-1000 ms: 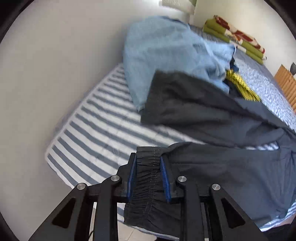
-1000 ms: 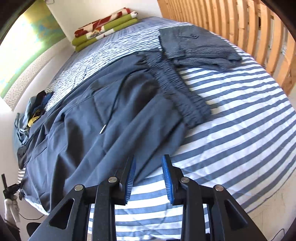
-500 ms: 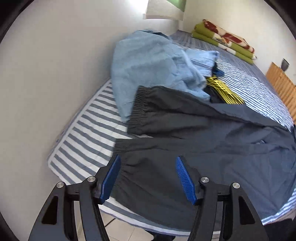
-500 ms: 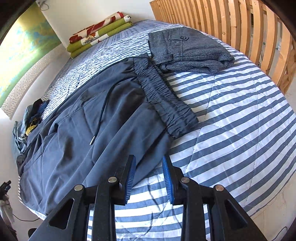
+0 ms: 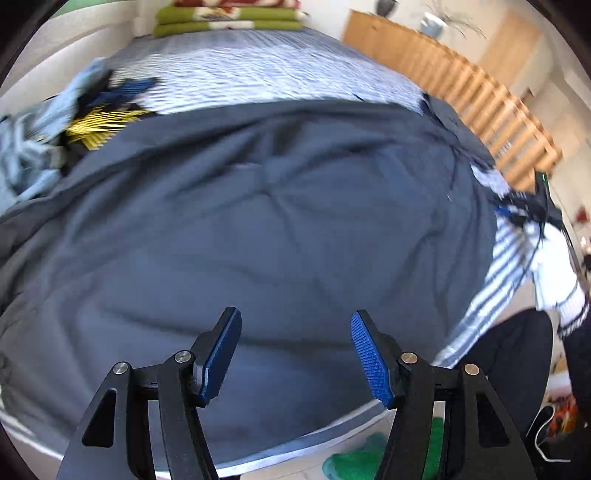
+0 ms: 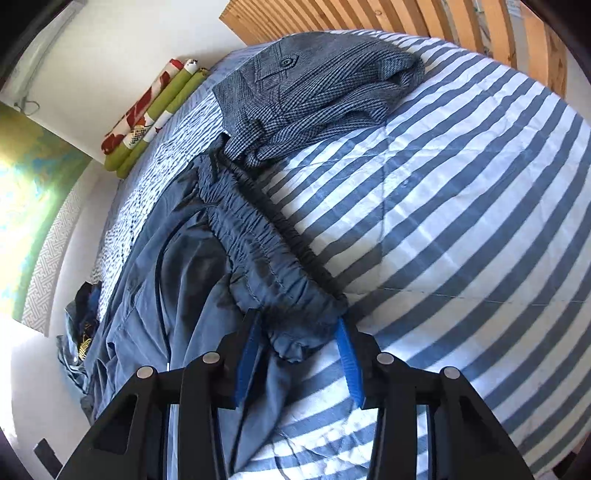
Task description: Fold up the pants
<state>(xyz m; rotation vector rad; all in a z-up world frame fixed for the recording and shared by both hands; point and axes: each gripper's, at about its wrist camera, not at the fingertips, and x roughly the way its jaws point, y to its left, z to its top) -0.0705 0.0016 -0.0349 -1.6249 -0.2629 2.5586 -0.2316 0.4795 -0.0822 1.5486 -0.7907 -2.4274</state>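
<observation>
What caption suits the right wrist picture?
Right gripper, jaws opening, straddles the dark pants' waistband on a striped bed.

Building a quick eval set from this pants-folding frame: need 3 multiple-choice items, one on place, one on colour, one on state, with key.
1. Where does the folded grey checked garment lie relative to the waistband of the dark blue pants?
A. Beyond the waistband's far end, toward the wooden slatted bed end
B. On the floor
C. Under the pants' legs

2. What colour are the stripes of the bed cover?
A. Red and white
B. Blue and white
C. Green and yellow

3. How does the left gripper stand?
A. Shut on a pants cuff
B. Shut on the bed cover
C. Open, nothing between its pads

Key: 1 A, it sits past the waistband's far end beside the slats; 2 B, the right wrist view shows blue and white bands; 3 C, its blue pads stand wide apart above the pants.
</observation>
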